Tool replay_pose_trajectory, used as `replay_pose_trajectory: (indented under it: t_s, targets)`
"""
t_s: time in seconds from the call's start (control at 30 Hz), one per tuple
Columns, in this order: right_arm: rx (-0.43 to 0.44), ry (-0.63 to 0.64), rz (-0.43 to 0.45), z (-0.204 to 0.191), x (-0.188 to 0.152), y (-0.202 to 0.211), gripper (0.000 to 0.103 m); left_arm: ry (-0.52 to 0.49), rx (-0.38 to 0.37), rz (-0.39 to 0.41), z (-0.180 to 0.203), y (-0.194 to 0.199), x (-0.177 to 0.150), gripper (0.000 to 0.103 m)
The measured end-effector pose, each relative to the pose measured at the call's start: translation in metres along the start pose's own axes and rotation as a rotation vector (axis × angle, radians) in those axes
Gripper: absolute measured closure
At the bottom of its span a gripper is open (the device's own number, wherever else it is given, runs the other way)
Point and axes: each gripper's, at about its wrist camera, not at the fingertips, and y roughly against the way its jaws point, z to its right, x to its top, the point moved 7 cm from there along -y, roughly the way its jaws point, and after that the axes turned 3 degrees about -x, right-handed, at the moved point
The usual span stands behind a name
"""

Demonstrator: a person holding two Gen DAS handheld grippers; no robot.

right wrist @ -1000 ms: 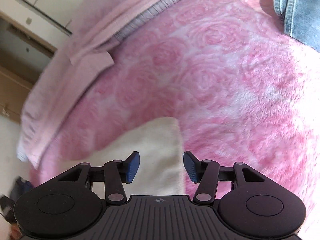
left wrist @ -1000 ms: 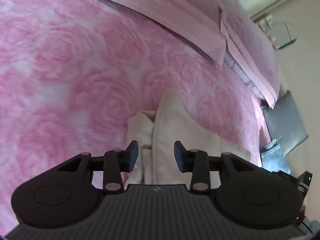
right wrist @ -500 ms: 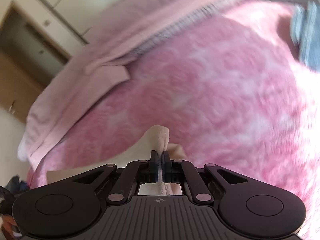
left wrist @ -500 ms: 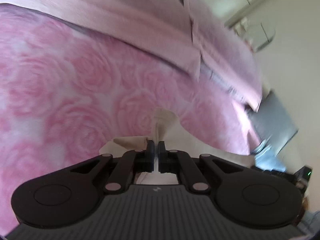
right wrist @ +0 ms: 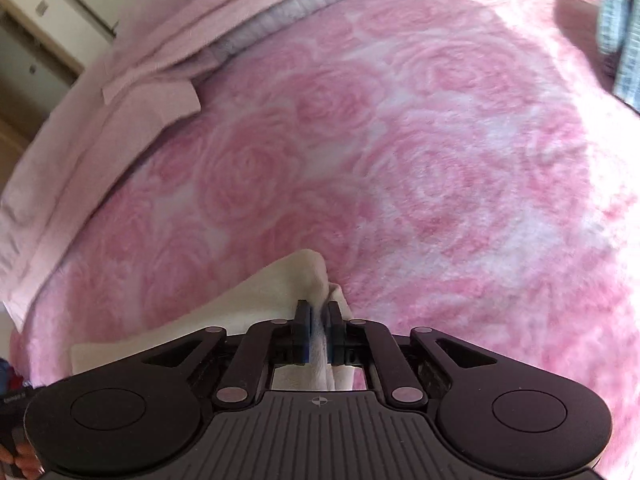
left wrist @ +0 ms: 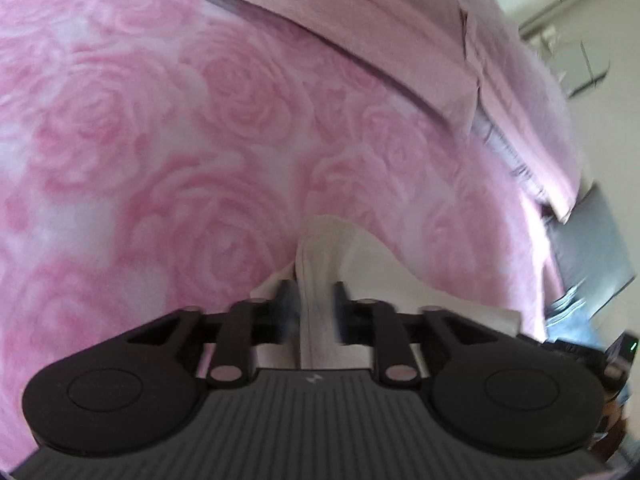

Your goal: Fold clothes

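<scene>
A: Both grippers went from standing apart over the flat cream garment a second ago, to clamped on a pinch of it, to parting again now. On the rose-print blanket (left wrist: 168, 128) the cloth's near edge has been drawn up into a ridge where before it lay flat.

B: Noted. Big things first: the blanket covers the bed, with the pale pink sheet (left wrist: 400, 28) folded back along its far side. Jeans (right wrist: 620, 40) lie at the far right edge of the right view, well apart from the work.

A: Cream garment (left wrist: 384, 272) lies on the blanket at the near edge, directly under both tools. A raised fold of it stands between each pair of fingers.

B: Left gripper (left wrist: 312, 312): jaws opening, now at a middling gap, cloth between them but the pads look clear of it. Right gripper (right wrist: 319, 330): jaws opening too, gap narrow, the ridge of cloth (right wrist: 308, 276) in it. The picture is blurred there; the cloth may well touch the blue pads.

A: Risk, my judgement: the right side lags the left. If the hands pull away now, cloth caught at the right pads would drag and undo the fold, or skew it.

B: Also, soft fabric on plush blanket may creep as the ridge relaxes.
</scene>
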Motion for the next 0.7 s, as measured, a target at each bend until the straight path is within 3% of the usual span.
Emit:
replay_pose_trajectory:
  t_s: [0.03, 0.07, 0.2, 0.3, 0.4, 0.47, 0.5, 0.53, 0.63, 0.7]
  targets:
    - [0.004, -0.016, 0.004, 0.002, -0.005, 0.009, 0.070, 0.017, 0.003, 0.011, -0.004, 0.011, -0.007, 0.063]
    - [0.008, -0.031, 0.005, 0.003, -0.011, 0.018, 0.061, 0.041, -0.004, 0.008, -0.009, 0.023, -0.017, 0.063]
    - [0.063, -0.067, -0.044, 0.013, -0.048, 0.051, 0.060, 0.129, -0.036, -0.037, -0.020, 0.068, -0.069, 0.057]
    - [0.055, -0.073, -0.107, 0.023, -0.084, 0.064, 0.060, 0.173, -0.070, -0.065, -0.020, 0.092, -0.108, 0.039]
    - [0.069, -0.131, -0.144, 0.036, -0.114, 0.073, 0.060, 0.199, -0.082, -0.060, -0.018, 0.093, -0.133, 0.038]
    - [0.093, -0.164, -0.134, 0.038, -0.119, 0.076, 0.061, 0.208, -0.083, -0.036, -0.019, 0.086, -0.138, 0.050]
    - [0.100, -0.168, -0.126, 0.038, -0.119, 0.077, 0.063, 0.200, -0.086, -0.027, -0.019, 0.082, -0.137, 0.080]
    - [0.107, -0.173, -0.118, 0.039, -0.120, 0.078, 0.090, 0.190, -0.089, -0.020, -0.018, 0.079, -0.136, 0.099]
    - [0.109, -0.128, -0.074, 0.037, -0.117, 0.085, 0.095, 0.145, -0.083, 0.035, -0.013, 0.087, -0.130, 0.100]
    - [0.089, -0.078, -0.043, 0.036, -0.114, 0.091, 0.096, 0.122, -0.031, 0.030, -0.019, 0.089, -0.135, 0.100]
